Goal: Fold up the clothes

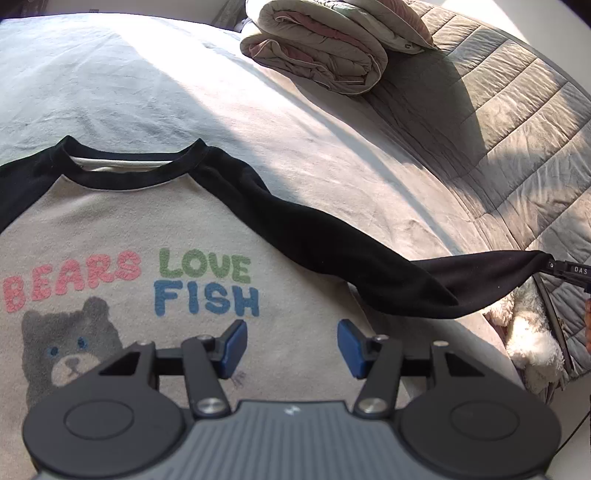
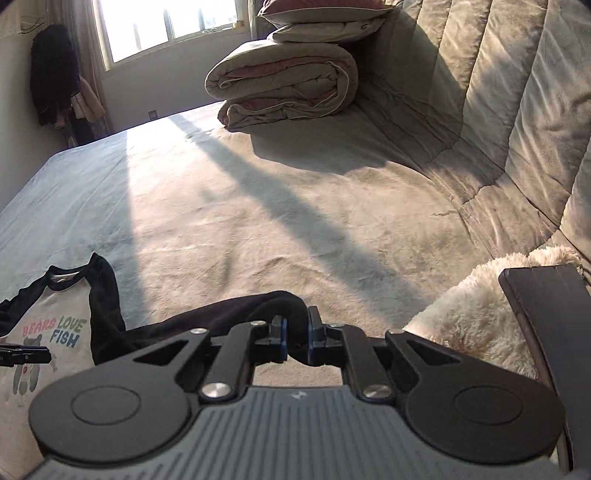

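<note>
A shirt (image 1: 122, 229) lies face up on the bed (image 1: 332, 166), pale in the body with black collar and black sleeves, printed with "BEARS LOVE FISH" and a grey bear (image 1: 70, 343). The left gripper (image 1: 291, 343) hangs over the lower part of the shirt's front, its blue-padded fingers (image 1: 232, 345) spread wide with nothing between them; whether they touch the cloth cannot be told. One black sleeve (image 1: 369, 273) runs out sideways from the shoulder, pulled nearly straight and lifted off the bed toward its end. The right gripper (image 2: 297, 334) is clamped on the cuff of that sleeve, the black cloth bunched between its closed pads; in the left wrist view only its tip shows at the frame edge, at the sleeve's far end. Just beside the right gripper sits a white fluffy thing (image 2: 480, 306), with a dark flat board (image 2: 546, 325) next to it. Farther up the bed a folded quilt (image 2: 284, 81) is stacked near a padded headboard (image 2: 517, 110). Sun from a window (image 2: 166, 26) falls in a bright band across the bed, and dark clothes (image 2: 55, 74) hang in the corner by the wall.
</note>
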